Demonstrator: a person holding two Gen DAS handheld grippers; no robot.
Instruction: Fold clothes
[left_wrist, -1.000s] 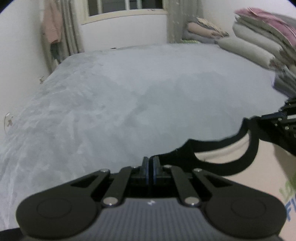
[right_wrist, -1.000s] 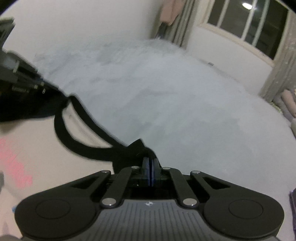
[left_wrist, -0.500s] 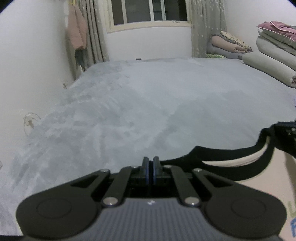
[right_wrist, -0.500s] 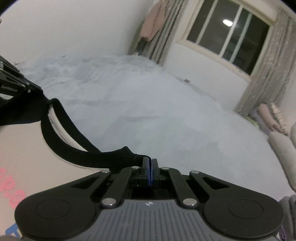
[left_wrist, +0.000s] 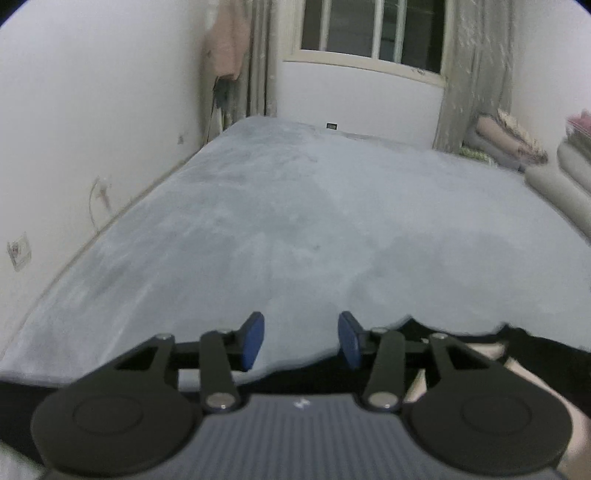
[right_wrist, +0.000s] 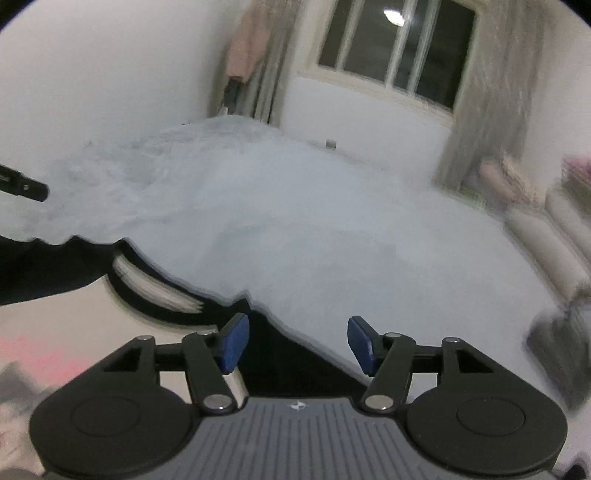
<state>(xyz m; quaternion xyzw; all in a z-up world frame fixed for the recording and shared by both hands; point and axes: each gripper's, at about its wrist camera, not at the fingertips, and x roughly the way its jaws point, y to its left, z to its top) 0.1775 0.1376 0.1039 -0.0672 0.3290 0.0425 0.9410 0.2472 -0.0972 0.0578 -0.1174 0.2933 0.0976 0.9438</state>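
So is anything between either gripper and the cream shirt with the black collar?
Nothing visible. The cream shirt with black collar lies just below the opening right gripper and left gripper, on the grey bedspread.

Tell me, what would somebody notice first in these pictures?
Probably the blue fingers of the left gripper, opening with nothing between them, low in the left view. Next, the cream shirt with black trim lying at the near edge of the big grey bed, and the dark window behind.
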